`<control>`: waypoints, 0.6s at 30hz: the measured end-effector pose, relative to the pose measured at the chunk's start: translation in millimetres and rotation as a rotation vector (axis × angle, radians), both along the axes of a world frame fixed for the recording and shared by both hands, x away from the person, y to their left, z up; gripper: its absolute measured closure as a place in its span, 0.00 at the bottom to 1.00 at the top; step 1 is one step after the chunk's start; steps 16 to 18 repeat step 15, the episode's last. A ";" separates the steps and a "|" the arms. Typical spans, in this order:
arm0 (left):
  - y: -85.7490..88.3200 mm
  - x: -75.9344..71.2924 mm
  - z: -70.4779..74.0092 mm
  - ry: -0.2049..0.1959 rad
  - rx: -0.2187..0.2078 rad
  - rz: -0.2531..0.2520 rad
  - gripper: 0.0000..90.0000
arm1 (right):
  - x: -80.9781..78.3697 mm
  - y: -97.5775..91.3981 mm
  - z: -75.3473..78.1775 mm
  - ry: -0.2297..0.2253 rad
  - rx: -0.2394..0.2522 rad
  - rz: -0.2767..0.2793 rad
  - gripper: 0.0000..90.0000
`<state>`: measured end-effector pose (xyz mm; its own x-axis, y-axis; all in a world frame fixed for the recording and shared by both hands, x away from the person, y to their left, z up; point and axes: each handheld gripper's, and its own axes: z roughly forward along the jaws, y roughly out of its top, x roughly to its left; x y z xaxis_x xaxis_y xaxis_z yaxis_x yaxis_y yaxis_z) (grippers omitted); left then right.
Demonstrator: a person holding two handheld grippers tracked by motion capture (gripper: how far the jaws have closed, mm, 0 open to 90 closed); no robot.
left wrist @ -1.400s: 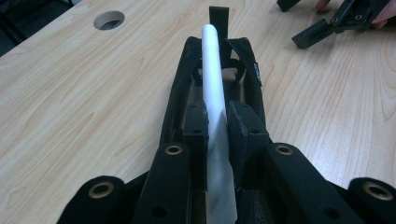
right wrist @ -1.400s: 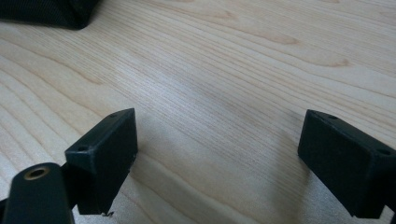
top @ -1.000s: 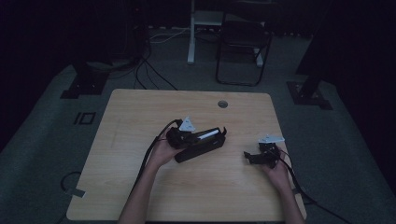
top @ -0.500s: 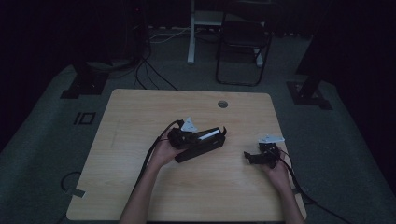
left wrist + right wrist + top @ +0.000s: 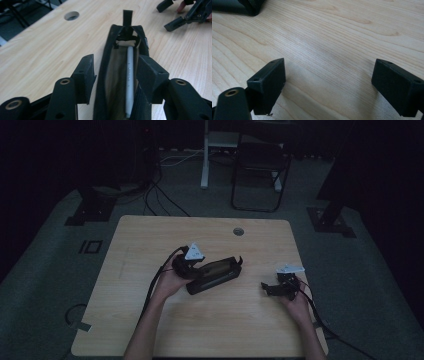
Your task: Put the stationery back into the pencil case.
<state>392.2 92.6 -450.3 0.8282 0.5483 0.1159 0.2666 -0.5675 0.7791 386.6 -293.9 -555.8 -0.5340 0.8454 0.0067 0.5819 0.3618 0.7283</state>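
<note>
On the light wooden desk (image 5: 150,250), the person's left hand (image 5: 170,281) grips the left hand-held gripper (image 5: 196,265) just left of the middle, its grey three-cornered plate (image 5: 194,252) on top and its black cable (image 5: 156,280) trailing back along the forearm. That gripper points to the right along a long black pouch (image 5: 216,274), which lies at a slant near the desk's centre. In the left gripper view the pouch (image 5: 117,75) stands open along its top edge between the two jaws, showing a tan lining and a pale, slender stick-like thing (image 5: 129,80) inside, with a black pull tab (image 5: 127,17) at its far end. The right jaw presses against the pouch's side while the left jaw stands a little off it, so I cannot tell whether the grip is actually closed on the pouch. Beyond the pouch is a round cable hole (image 5: 238,231) in the desk top. Farther right, well apart from the pouch, the right hand (image 5: 295,301) holds the right hand-held gripper (image 5: 272,289) low over bare wood, its jaws spread wide and grasping nothing; a corner of the pouch (image 5: 239,6) shows at the upper left of the right gripper view.
</note>
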 end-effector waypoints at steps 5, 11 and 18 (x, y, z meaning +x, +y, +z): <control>12.5 -4.8 3.8 -0.016 -0.009 0.020 0.52 | 0.0 0.0 0.0 0.000 0.000 0.000 0.13; 28.5 -10.6 3.5 -0.028 -0.002 0.050 0.52 | 0.0 0.0 0.0 0.000 0.001 -0.001 0.13; 43.5 -10.4 0.9 -0.022 0.013 0.087 0.51 | 0.5 0.1 0.0 0.000 -0.001 -0.001 0.13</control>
